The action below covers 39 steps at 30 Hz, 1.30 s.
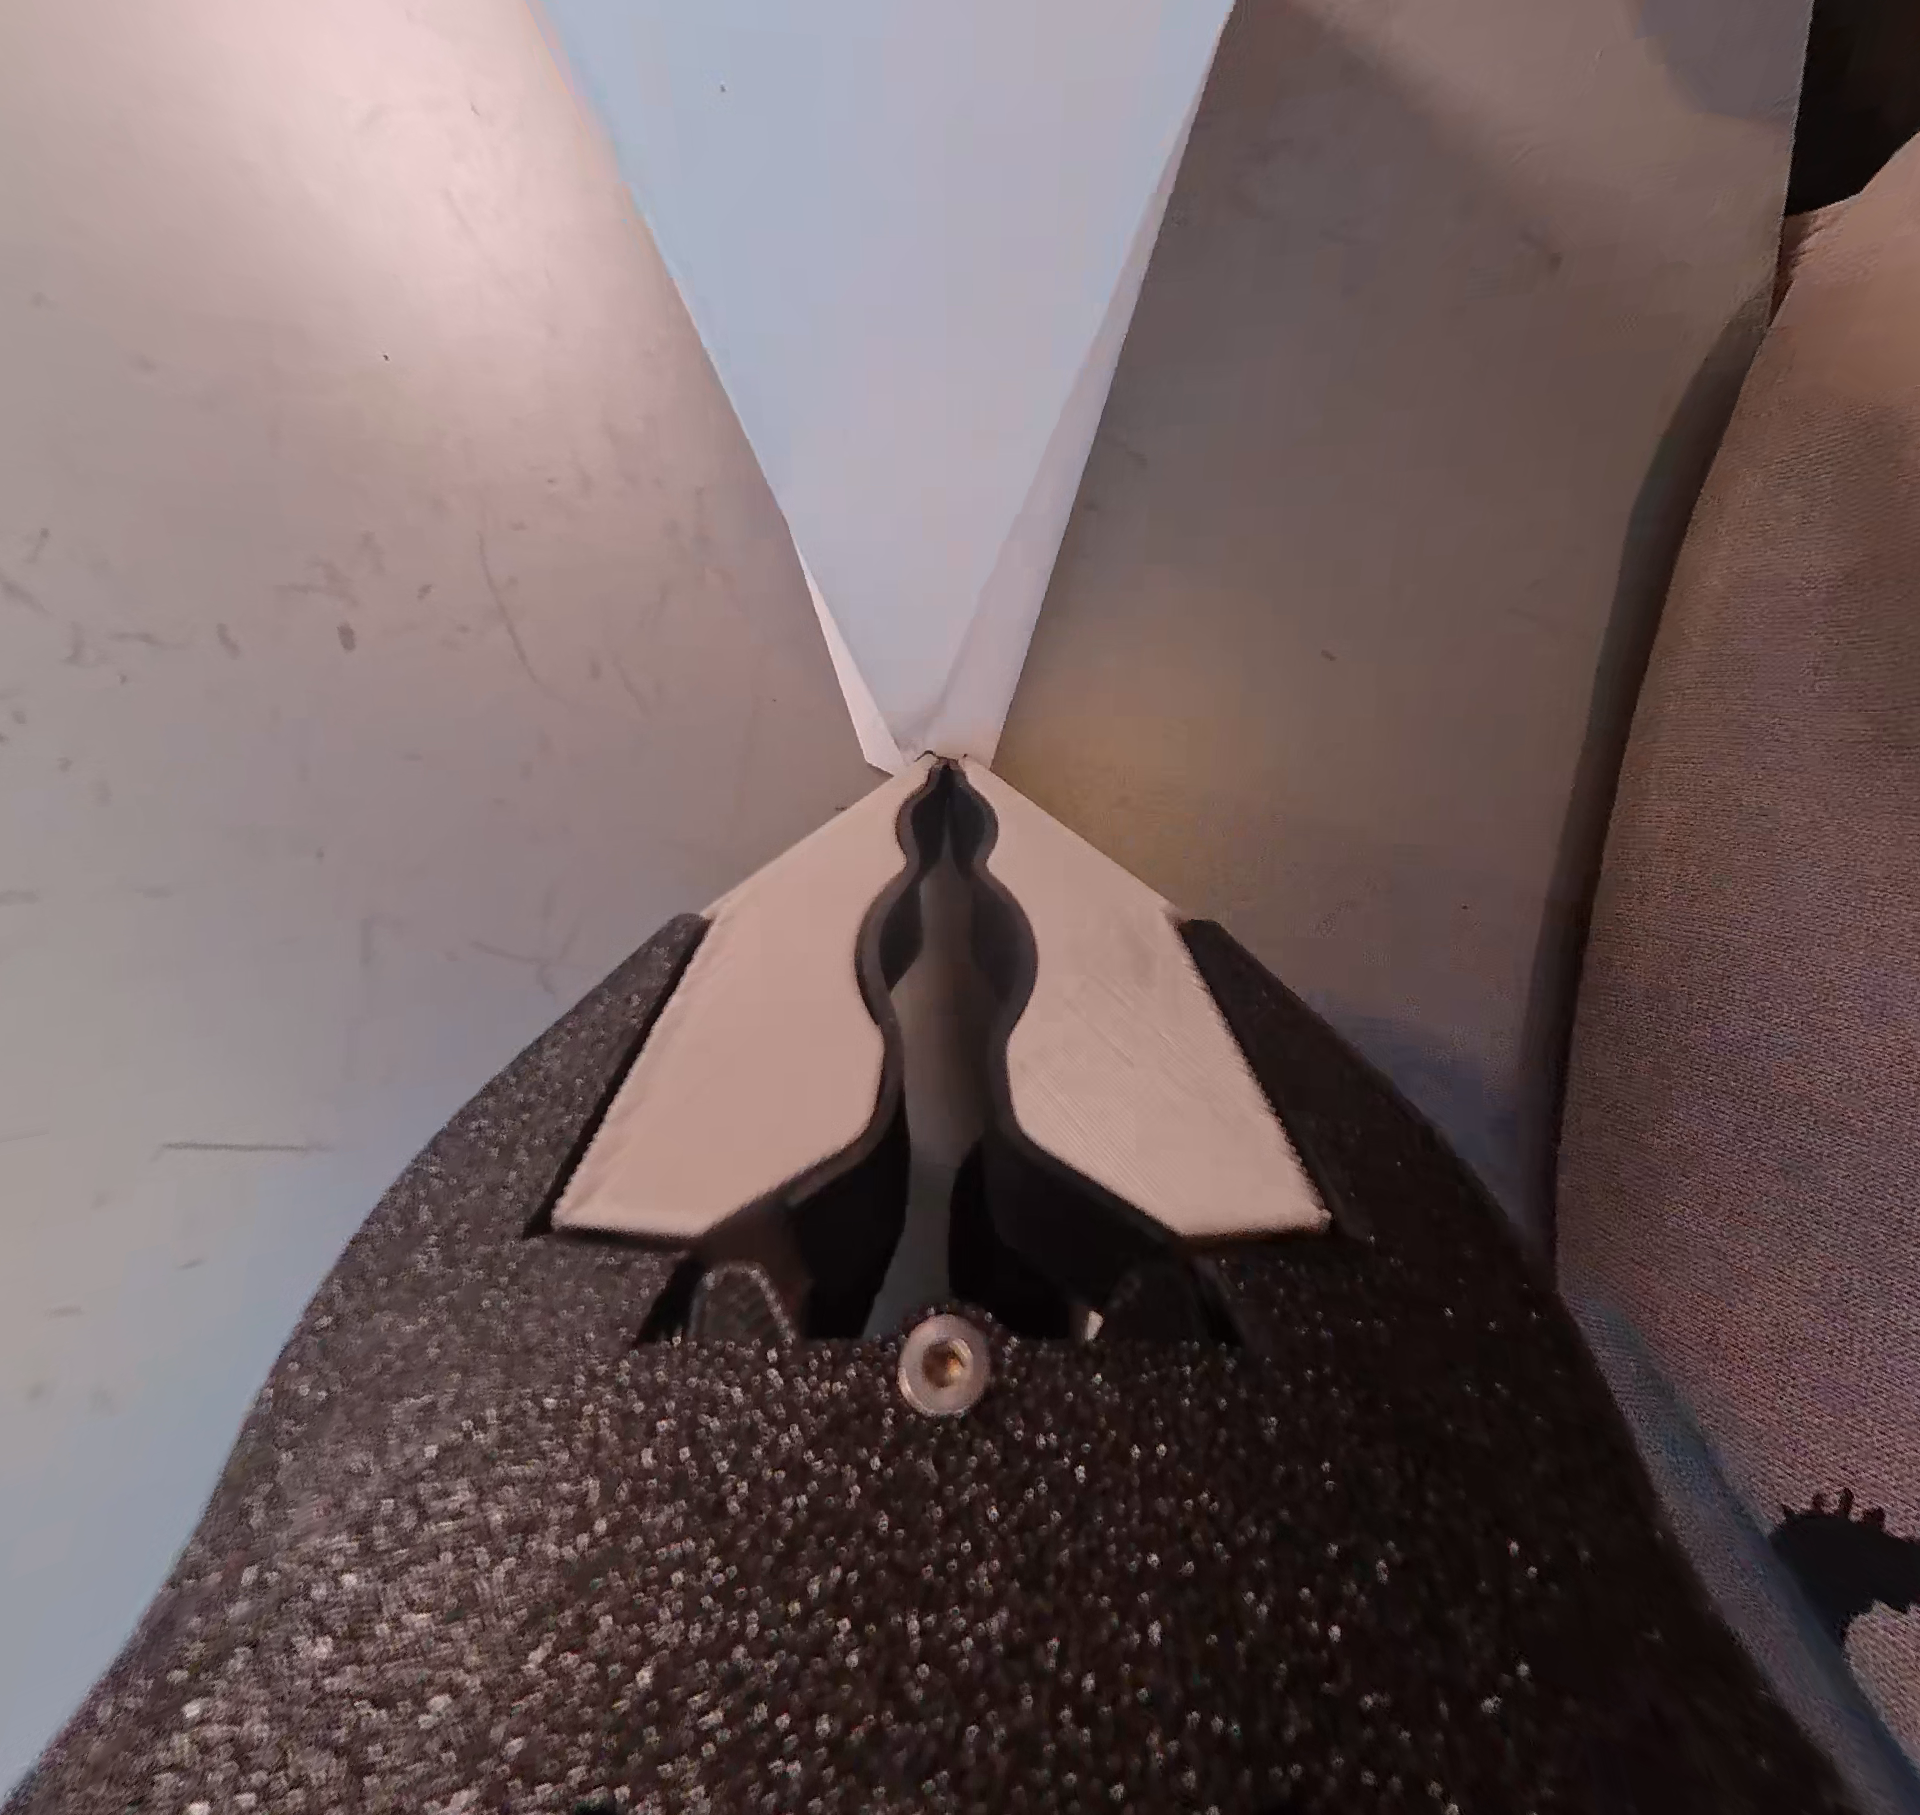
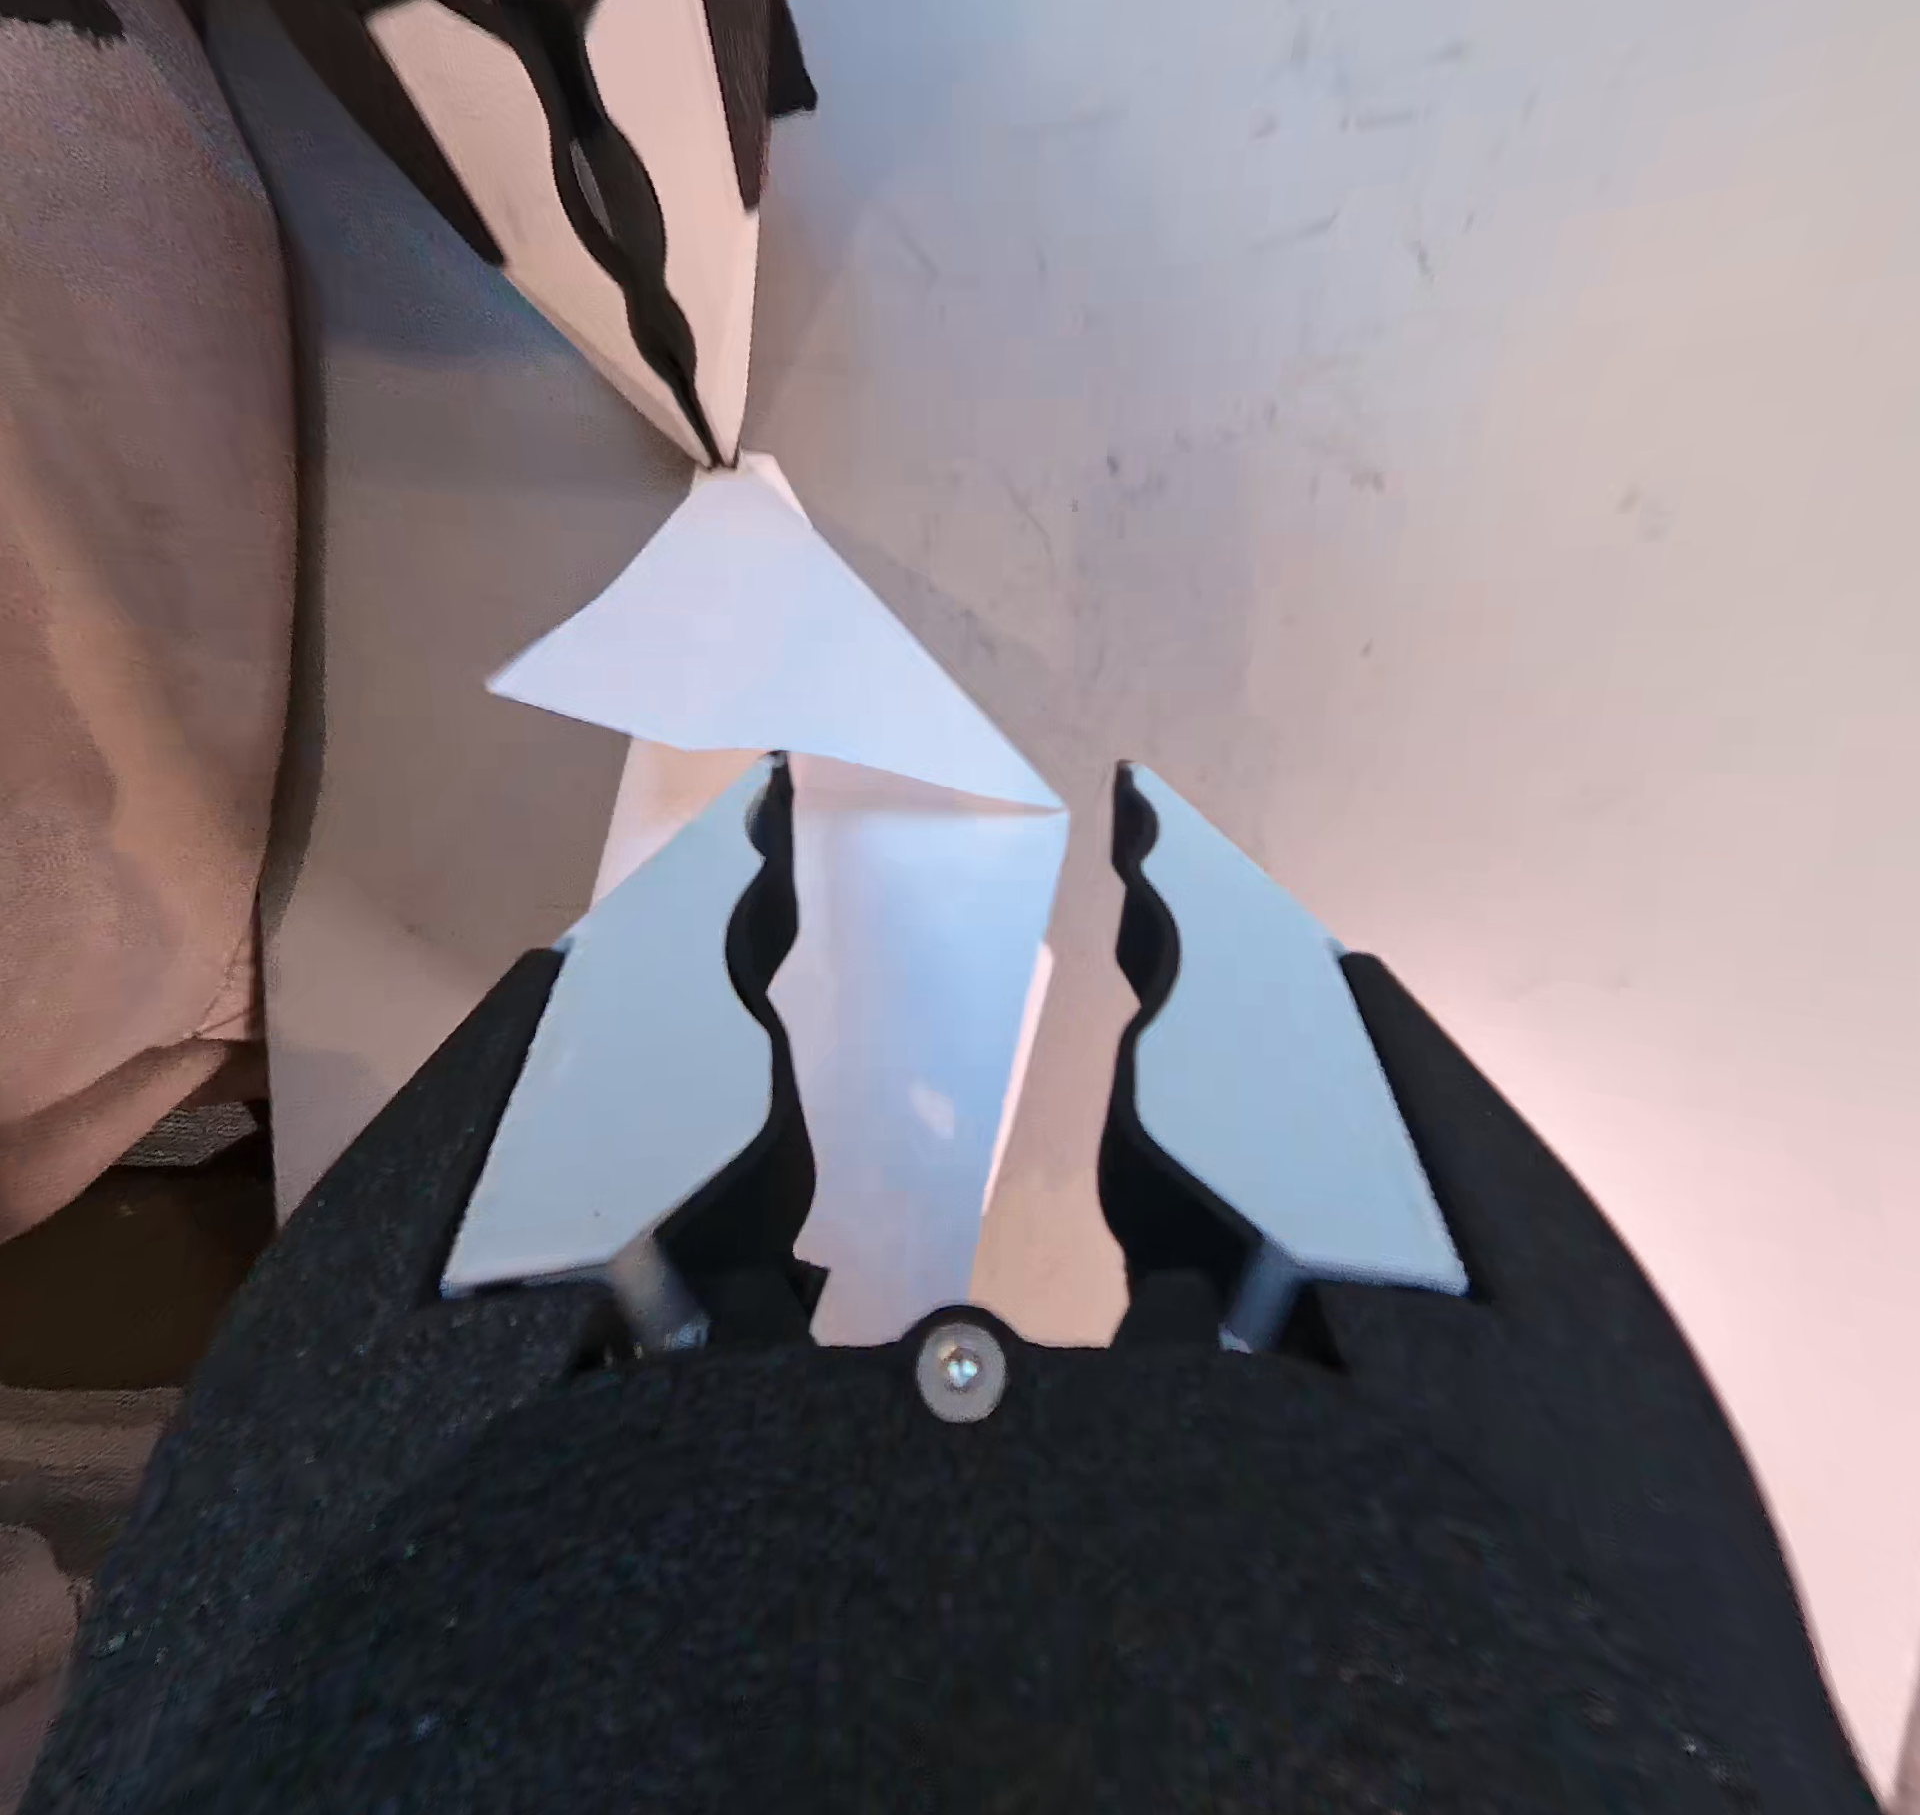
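A white sheet of paper (image 1: 894, 311) lies on a pale scuffed table (image 1: 312, 518). My left gripper (image 1: 943, 773) is shut on a corner of the paper, its tips pinching the point where the sheet narrows. In the right wrist view the left gripper (image 2: 717, 456) shows at the upper left, holding the corner of the paper (image 2: 769, 643), which is lifted and folded over. My right gripper (image 2: 951, 778) is open, its fingers either side of the paper's folded edge, close above the sheet without gripping it.
A person's pinkish-beige garment (image 1: 1766, 830) runs along the table's right edge in the left wrist view and shows on the left in the right wrist view (image 2: 114, 518). The table (image 2: 1455, 415) extends bare to the right. The gap from one gripper's tips to the other's is roughly 15 cm.
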Each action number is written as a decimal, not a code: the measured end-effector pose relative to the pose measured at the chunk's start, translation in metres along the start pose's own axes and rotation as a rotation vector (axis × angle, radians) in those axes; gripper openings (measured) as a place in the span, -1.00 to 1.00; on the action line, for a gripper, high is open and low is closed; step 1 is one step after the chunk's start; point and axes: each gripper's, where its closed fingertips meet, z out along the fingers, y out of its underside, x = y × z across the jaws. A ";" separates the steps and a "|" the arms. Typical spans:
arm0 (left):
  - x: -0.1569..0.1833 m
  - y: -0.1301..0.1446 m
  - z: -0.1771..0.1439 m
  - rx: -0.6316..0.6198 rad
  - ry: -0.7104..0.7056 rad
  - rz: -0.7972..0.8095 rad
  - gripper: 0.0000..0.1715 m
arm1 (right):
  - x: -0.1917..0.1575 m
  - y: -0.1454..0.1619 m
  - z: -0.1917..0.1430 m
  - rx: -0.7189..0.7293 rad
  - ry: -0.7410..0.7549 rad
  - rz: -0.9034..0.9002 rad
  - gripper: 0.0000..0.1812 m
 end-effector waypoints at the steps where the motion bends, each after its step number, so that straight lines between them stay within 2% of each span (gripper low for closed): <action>1: 0.000 0.000 0.000 -0.001 0.003 0.006 -1.00 | 0.004 -0.006 -0.005 -0.006 0.010 -0.013 -0.24; 3: 0.000 0.000 0.000 -0.003 0.007 0.013 -1.00 | 0.013 -0.016 -0.023 0.000 0.016 -0.034 -0.20; 7: 0.001 -0.001 0.000 -0.001 0.013 0.020 -1.00 | 0.021 -0.050 -0.051 0.117 -0.100 0.009 -0.26; 8: 0.001 -0.001 0.000 -0.002 0.014 0.023 -1.00 | 0.016 -0.060 -0.047 0.131 -0.155 0.038 -0.28; 10: 0.001 -0.001 0.001 -0.004 0.012 0.034 -1.00 | -0.002 -0.069 -0.014 0.076 -0.259 0.100 -0.34; 13: 0.001 -0.001 0.001 0.000 0.006 0.042 -1.00 | -0.035 -0.027 0.049 -0.178 -0.319 0.126 -0.34; 17: 0.002 -0.001 0.000 0.011 0.004 0.042 -1.00 | -0.050 0.013 0.080 -0.254 -0.313 0.164 -0.55; 19: 0.002 -0.001 0.000 0.011 0.008 0.039 -1.00 | -0.054 0.018 0.083 -0.232 -0.308 0.170 -0.72; 23: 0.002 -0.001 0.000 0.012 0.034 0.011 -1.00 | -0.052 0.022 0.086 -0.197 -0.233 0.140 -0.90; 28: -0.002 -0.001 -0.002 0.019 0.038 -0.038 -1.00 | -0.049 0.025 0.092 -0.149 -0.153 0.118 -0.99; 36: -0.011 -0.003 -0.010 0.051 0.042 -0.095 -0.99 | -0.046 0.026 0.096 -0.101 -0.109 0.097 -1.00; 39: -0.024 -0.004 -0.017 0.065 0.052 -0.120 -0.99 | -0.046 0.025 0.096 -0.090 -0.096 0.072 -1.00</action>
